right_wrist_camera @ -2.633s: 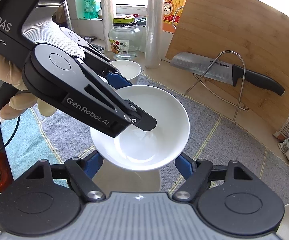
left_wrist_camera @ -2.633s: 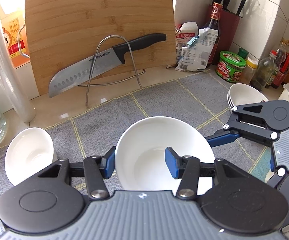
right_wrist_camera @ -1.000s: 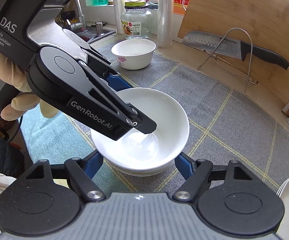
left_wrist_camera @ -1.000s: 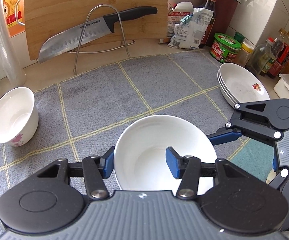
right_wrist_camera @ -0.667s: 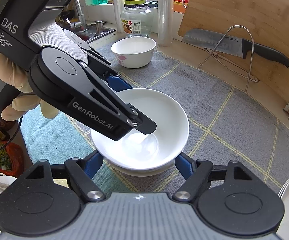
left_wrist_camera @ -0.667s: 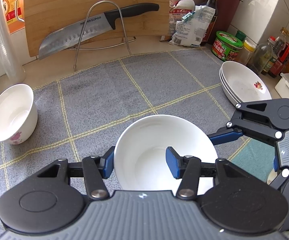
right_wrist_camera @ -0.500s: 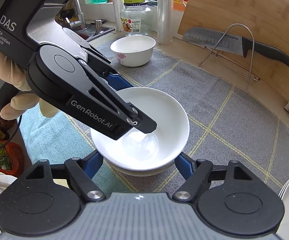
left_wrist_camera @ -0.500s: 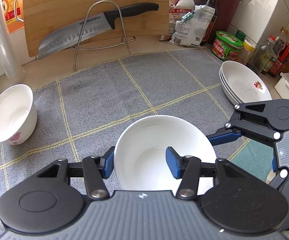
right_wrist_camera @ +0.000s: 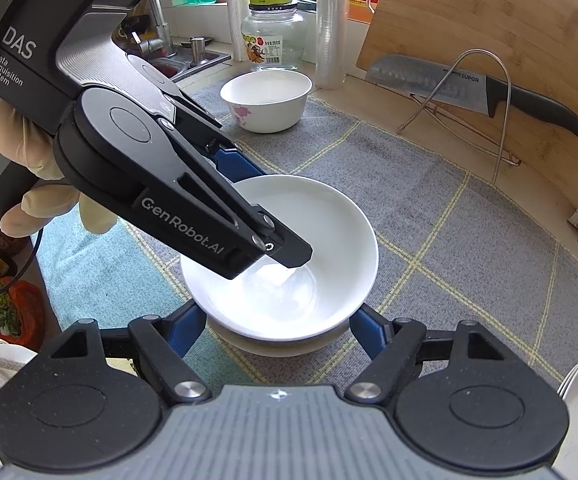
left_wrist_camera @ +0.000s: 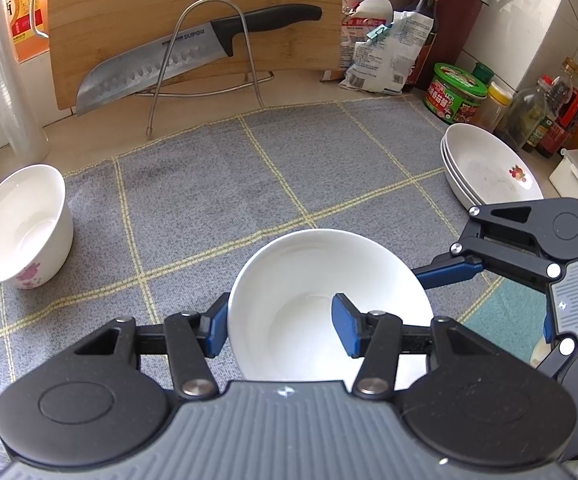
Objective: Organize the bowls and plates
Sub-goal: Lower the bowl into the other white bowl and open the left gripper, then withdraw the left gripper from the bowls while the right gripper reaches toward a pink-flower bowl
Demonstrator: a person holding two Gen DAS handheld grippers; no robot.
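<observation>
A white bowl (left_wrist_camera: 325, 276) sits on the grey checked mat (left_wrist_camera: 209, 184), nested on a second bowl seen under it in the right wrist view (right_wrist_camera: 289, 344). My left gripper (left_wrist_camera: 279, 330) straddles its near rim, one finger inside and one outside, with a visible gap between pad and rim. My right gripper (right_wrist_camera: 277, 328) is open wide around the bowl (right_wrist_camera: 329, 220) from the side. Another white bowl with a pink flower (left_wrist_camera: 25, 220) stands at the left. A stack of white plates (left_wrist_camera: 485, 168) lies at the right.
A bamboo cutting board (left_wrist_camera: 169, 12) leans at the back with a knife (left_wrist_camera: 177, 64) on a wire stand. Sauce bottles and jars (left_wrist_camera: 529, 108) crowd the right back corner. A glass jar (right_wrist_camera: 275, 36) and sink stand beyond the flowered bowl.
Both grippers and the bowl pulled back from the cutting board toward the front of the mat earlier; in the last half second nothing visibly moved.
</observation>
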